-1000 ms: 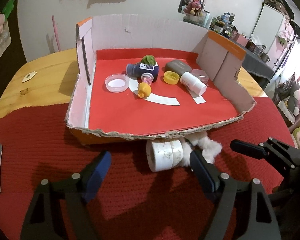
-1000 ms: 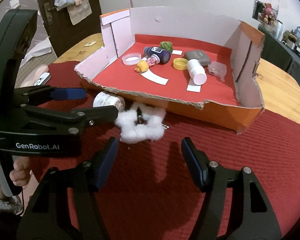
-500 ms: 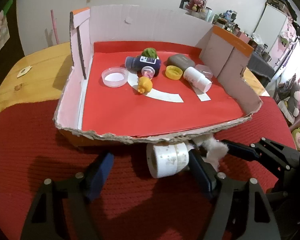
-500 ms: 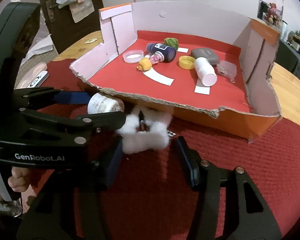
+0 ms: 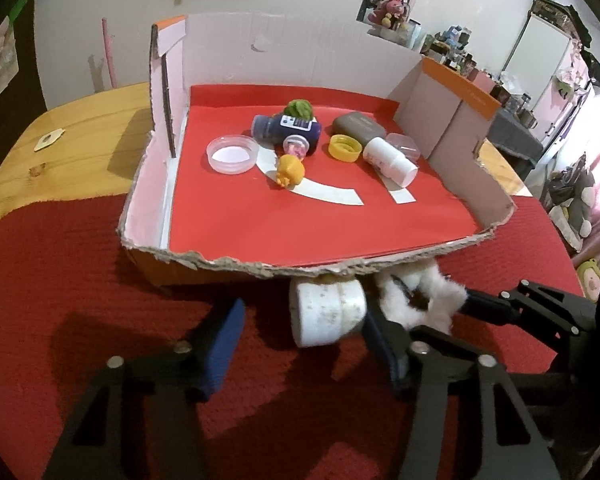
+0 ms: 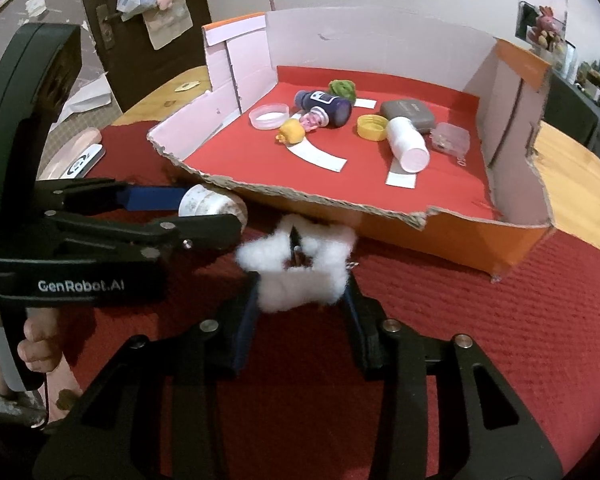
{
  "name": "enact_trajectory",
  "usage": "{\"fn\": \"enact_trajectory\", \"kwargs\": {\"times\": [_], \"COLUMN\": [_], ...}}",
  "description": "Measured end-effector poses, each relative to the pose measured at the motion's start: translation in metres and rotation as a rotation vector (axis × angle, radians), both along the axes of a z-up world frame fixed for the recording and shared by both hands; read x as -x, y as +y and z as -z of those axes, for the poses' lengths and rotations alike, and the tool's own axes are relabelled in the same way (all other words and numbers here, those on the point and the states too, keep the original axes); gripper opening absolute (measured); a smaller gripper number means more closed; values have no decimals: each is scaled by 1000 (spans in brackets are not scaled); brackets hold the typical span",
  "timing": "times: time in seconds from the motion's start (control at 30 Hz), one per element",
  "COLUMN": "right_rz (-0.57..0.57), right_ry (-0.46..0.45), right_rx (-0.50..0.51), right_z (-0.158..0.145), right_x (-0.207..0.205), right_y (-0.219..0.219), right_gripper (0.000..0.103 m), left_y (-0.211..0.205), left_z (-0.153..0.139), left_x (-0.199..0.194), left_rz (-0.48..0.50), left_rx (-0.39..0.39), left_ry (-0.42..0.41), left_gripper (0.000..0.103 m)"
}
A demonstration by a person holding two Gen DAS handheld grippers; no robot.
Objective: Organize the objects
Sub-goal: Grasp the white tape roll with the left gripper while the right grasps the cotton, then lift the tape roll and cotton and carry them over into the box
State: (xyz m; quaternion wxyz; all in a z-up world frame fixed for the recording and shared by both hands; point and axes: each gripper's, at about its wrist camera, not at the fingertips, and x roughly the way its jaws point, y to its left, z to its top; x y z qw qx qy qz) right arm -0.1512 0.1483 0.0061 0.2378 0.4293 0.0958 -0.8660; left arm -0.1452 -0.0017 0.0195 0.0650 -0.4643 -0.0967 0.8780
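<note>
Red cloth (image 5: 80,264), left claw (image 5: 300,332) closing around white jar (image 5: 326,314), right claw (image 6: 300,300) closing, pinching cotton tuft (image 6: 300,268)

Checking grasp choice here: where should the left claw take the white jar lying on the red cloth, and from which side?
Across its round side wall, from above and in front. The jar lies on its side, its flat end toward the camera, hard against the box, so only the curved flanks are free. The left claw already straddles it.

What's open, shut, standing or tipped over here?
Left gripper: open around the white jar, jaws just closing.
Right gripper: just closed on the white fluff.
White jar: on its side outside the box.
White bottle: lying down.
Dark bottle: lying down.
Yellow cap: loose, open side up.
</note>
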Motion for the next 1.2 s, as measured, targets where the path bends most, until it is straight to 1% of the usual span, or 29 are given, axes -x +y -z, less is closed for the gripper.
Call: {"fn": "enact_trajectory", "kwargs": {"times": [0.03, 0.1, 0.17, 0.33, 0.8, 1.03, 1.2], "right_rz": [2, 5, 8, 13, 13, 12, 8], "right_ry": [0, 0, 0, 2, 16, 76, 79], "right_rx": [2, 5, 9, 15, 23, 55, 59], "right_z": [-1, -1, -2, -3, -9, -36, -38], "right_x": [-1, -3, -6, -12, -29, -37, -37], "right_y": [1, 3, 4, 6, 5, 7, 6], "right_gripper": [37, 37, 37, 37, 37, 37, 37], "left_y": [1, 3, 5, 8, 10, 9, 7], "left_z": [-1, -2, -3, -3, -6, -26, -34], "left_x": [-1, -3, -5, -12, -32, -42, -44], "left_rz": [4, 12, 19, 15, 14, 8, 9], "left_rx": [-3, -11, -16, 2, -4, -3, -10], "left_ry": [1, 2, 3, 8, 21, 84, 102], "left_gripper": [52, 41, 34, 33, 32, 32, 32]}}
